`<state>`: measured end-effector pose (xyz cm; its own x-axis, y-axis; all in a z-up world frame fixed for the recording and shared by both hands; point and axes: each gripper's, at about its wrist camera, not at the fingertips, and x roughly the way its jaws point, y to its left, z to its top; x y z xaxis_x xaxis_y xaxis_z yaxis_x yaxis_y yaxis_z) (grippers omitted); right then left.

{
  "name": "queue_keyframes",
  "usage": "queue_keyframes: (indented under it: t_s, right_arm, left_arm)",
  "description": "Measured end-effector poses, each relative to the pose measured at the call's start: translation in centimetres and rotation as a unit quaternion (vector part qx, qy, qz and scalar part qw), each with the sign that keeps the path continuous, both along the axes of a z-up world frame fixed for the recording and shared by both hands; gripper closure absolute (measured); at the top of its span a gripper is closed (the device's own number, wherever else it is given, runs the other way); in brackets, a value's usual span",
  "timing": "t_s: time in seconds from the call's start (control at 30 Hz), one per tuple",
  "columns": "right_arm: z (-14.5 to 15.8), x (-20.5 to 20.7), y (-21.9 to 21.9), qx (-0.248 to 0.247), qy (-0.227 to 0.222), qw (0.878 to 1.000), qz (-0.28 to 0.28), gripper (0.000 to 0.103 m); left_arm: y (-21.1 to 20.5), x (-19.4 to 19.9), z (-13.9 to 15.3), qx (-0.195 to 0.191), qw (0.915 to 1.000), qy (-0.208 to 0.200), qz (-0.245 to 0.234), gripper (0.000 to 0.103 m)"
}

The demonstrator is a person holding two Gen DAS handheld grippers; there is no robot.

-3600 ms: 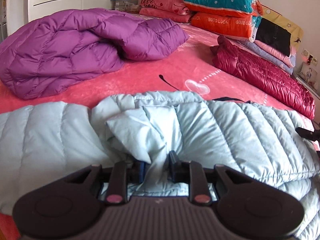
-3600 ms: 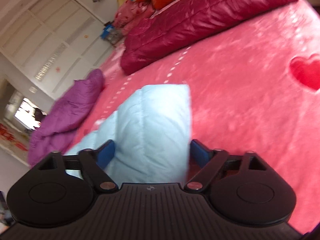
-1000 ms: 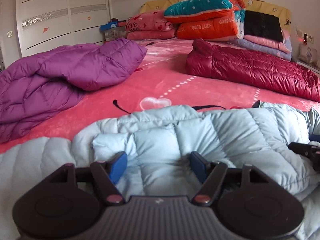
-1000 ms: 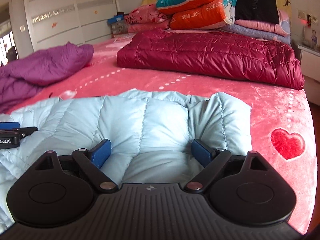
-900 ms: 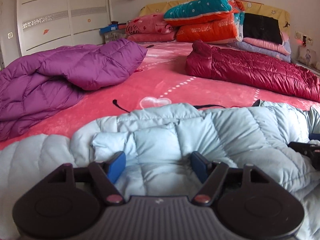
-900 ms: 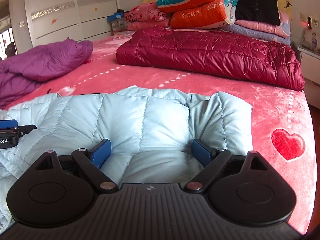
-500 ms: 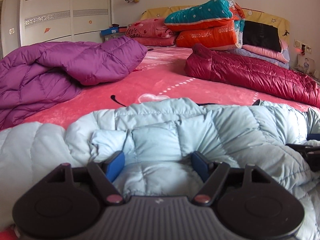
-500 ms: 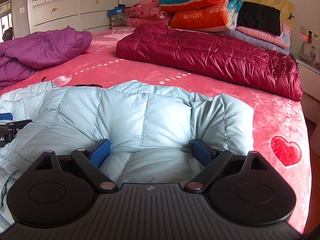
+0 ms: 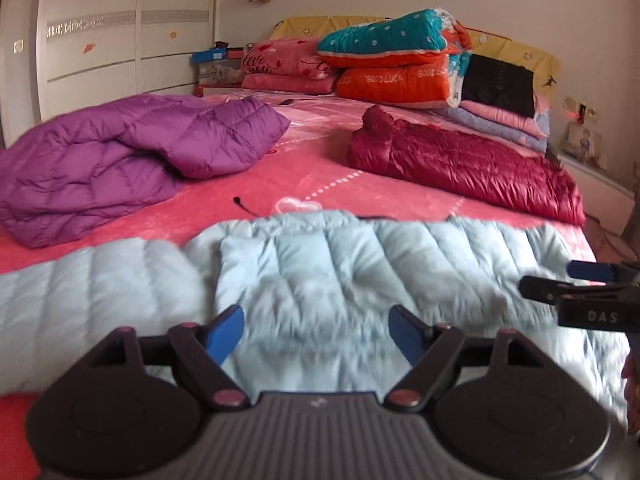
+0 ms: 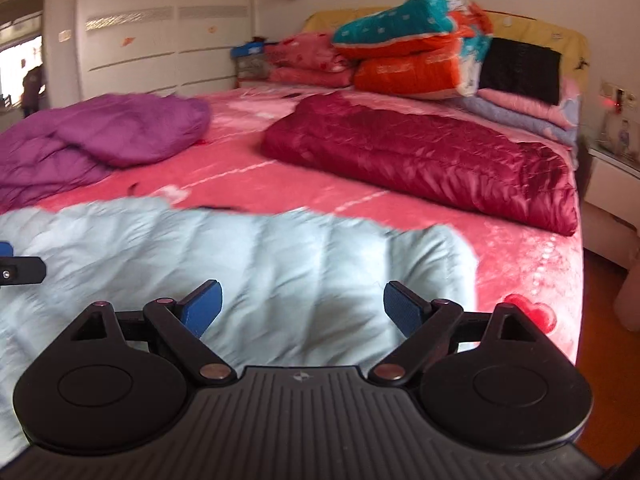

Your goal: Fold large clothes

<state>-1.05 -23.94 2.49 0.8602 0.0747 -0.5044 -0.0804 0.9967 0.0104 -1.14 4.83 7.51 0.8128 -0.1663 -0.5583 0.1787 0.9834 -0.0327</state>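
The left hand-held gripper [image 9: 316,330] hangs above the pale blue down jacket [image 9: 340,264] with its blue pads spread wide; its jaws have just been opening, and nothing sits between them, the quilted fabric lying below and apart from the pads. The right hand-held gripper [image 10: 300,306] is likewise spread wide over the same jacket, clear of the cloth, and its tip shows at the right edge of the left wrist view.

The pale blue down jacket lies flat across the near end of the pink bed [image 9: 248,184], stretching from side to side in both views. Farther up the bed, a purple down jacket [image 9: 120,160] sits bunched on the left, and a dark red down jacket [image 9: 460,164] lies folded long on the right, well apart from the blue one. Stacked quilts and pillows [image 9: 392,64] rest against the yellow headboard [image 9: 516,50]. A white wardrobe [image 9: 120,28] stands on the left.
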Motion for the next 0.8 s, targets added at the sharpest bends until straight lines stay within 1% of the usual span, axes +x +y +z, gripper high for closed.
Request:
queue_keyframes:
  t_s: [0.1,0.23,0.3,0.33,0.47,0.57,0.67,0.8]
  right_arm:
    - [-0.8,-2.1,1.7,0.008,0.021,1.0,0.022,0.0]
    - [-2.2,-4.8,5.0,-0.044,0.044,0.997,0.039,0.0]
    - [-2.7,-6.1,6.1,-0.075,0.043,0.996,0.025,0.0]
    - [-2.8,-6.6,6.3,-0.078,0.045,0.996,0.022,0.0]
    - [-3.0,-8.5,5.8,-0.055,0.058,0.997,0.008,0.0]
    - [-3.2,-10.1,5.7,-0.051,0.064,0.997,-0.001,0.0]
    - [-3.3,-12.4,6.1,-0.046,0.069,0.997,-0.001,0.0]
    - [-3.1,-15.1,6.5,-0.044,0.078,0.996,0.003,0.0]
  left_arm:
    - [0.3,-2.5,-0.8,0.003,0.9999,0.006,0.01,0.024]
    - [0.1,-5.0,-2.3,0.018,0.9996,0.014,0.017,0.022]
    - [0.1,-5.9,-3.0,0.016,0.9995,0.018,0.019,0.022]
    - [0.1,-6.3,-3.3,0.017,0.9995,0.019,0.02,0.022]
    - [-0.6,-7.9,-4.3,0.041,0.9991,0.002,0.011,0.019]
    - [-0.9,-8.7,-4.8,0.053,0.9986,-0.005,0.001,0.018]
    - [-1.0,-9.5,-4.9,0.055,0.9984,-0.008,-0.008,0.018]
    - [-0.7,-10.5,-4.4,0.047,0.9988,-0.008,-0.015,0.018]
